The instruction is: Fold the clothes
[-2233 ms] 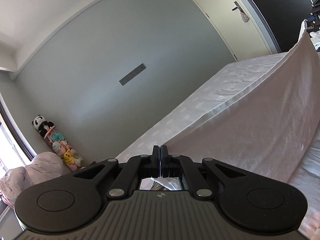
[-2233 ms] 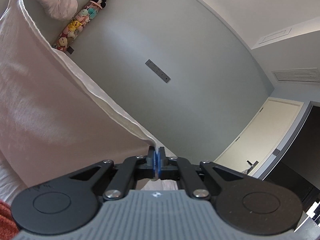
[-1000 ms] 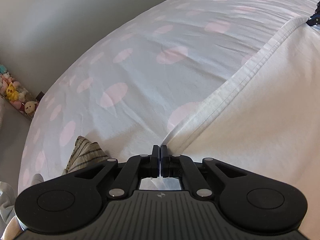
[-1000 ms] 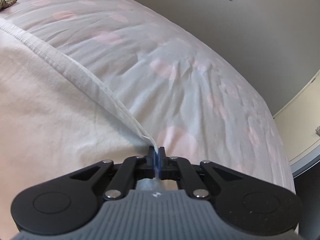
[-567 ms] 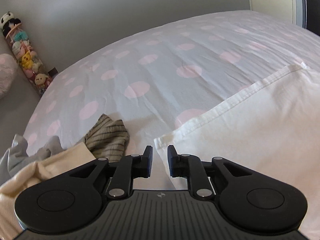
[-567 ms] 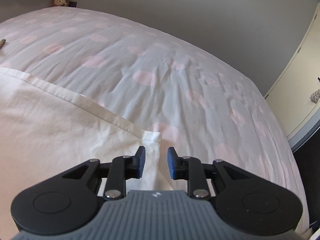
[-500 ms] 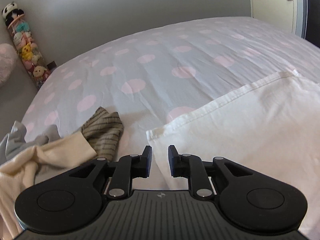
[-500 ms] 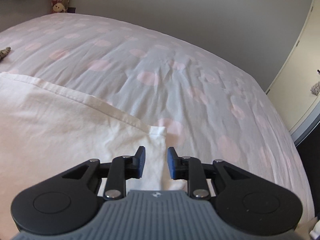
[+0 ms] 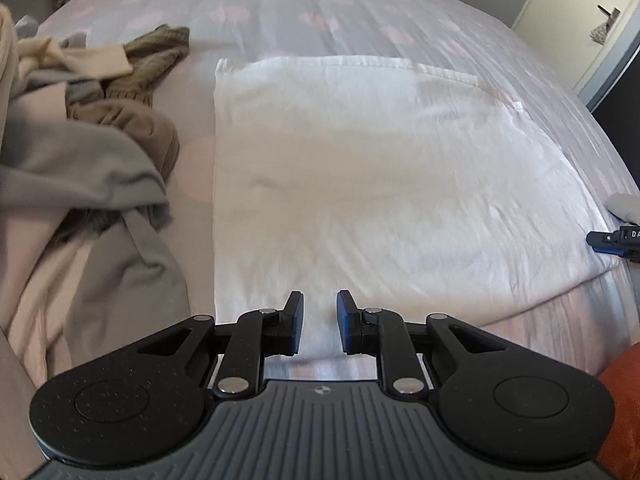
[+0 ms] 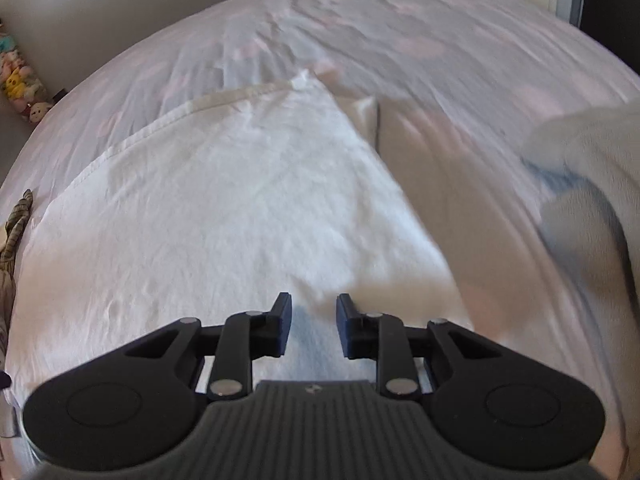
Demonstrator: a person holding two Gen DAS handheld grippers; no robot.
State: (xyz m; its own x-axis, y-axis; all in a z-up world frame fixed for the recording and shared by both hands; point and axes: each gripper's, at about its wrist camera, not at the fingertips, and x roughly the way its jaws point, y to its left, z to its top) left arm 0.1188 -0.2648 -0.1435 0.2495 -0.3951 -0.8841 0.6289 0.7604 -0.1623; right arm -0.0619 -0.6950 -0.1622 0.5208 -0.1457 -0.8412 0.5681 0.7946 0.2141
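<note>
- Left wrist view: the left gripper (image 9: 319,326) hangs over the near edge of a white rectangular cotton garment (image 9: 380,176) that lies flat on the pale bed sheet with pink dots (image 9: 360,12). Its jaws stand apart with nothing between the pads; the white cloth only shows below the gap.
- The garment looks like one tidy rectangle, with a hemmed edge along its far side and a straight edge on its left. Judging by that shape, a first fold is probably done and laid down, and further folds to make it smaller are still to come.
- To the left of it, just beside its left edge, lies a loose heap of unfolded clothes (image 9: 80,152): grey, beige and cream pieces with an olive ribbed knit on top. None of these is folded, so most of the task appears to remain.
- At the right edge of this view the tip of the right gripper (image 9: 612,239) shows by the garment's right corner, near the bed's side.
- Right wrist view: the right gripper is over the near right part of the same white garment, jaws apart and empty, the cloth lying free beneath them.
- The garment's right edge runs away diagonally, with a small flap of cloth sticking out near the far corner; that corner may need tidying.
- A blurred pale sleeve (image 10: 588,200) fills the right side. A row of small plush toys (image 10: 20,84) stands against the far wall.
</note>
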